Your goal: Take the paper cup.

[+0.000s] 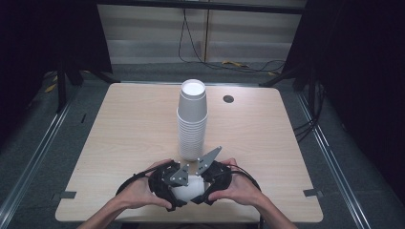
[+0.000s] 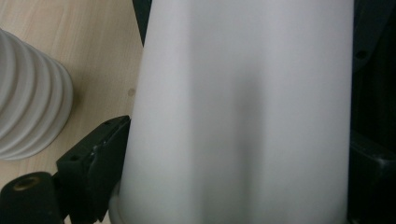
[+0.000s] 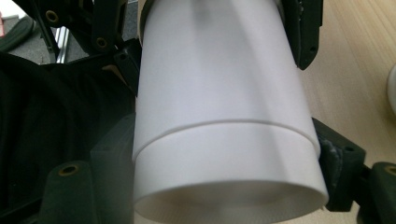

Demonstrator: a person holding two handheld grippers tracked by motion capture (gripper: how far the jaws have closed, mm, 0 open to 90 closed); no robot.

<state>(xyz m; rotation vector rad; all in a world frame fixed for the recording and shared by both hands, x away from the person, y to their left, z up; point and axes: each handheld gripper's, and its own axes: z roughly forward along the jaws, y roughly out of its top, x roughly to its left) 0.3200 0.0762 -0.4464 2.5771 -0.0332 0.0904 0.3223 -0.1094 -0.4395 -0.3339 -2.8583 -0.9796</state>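
Left gripper [image 1: 177, 193] and right gripper [image 1: 200, 191]: both clasp one white paper cup [image 1: 187, 190] near the table's [image 1: 124, 138] front edge; hands and jaws hide most of it. Left pad contact uncertain. Behind: upside-down cup stack [image 1: 192, 119], base partly covered.

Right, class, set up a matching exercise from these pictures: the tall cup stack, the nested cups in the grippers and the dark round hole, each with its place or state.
Things:
1. cup stack
2. nested cups
3. round hole

Places or states:
A. held sideways near the front edge of the table
B. set in the surface towards the far side, right of the middle
C. standing upright in the middle

Pairs: 1-C, 2-A, 3-B
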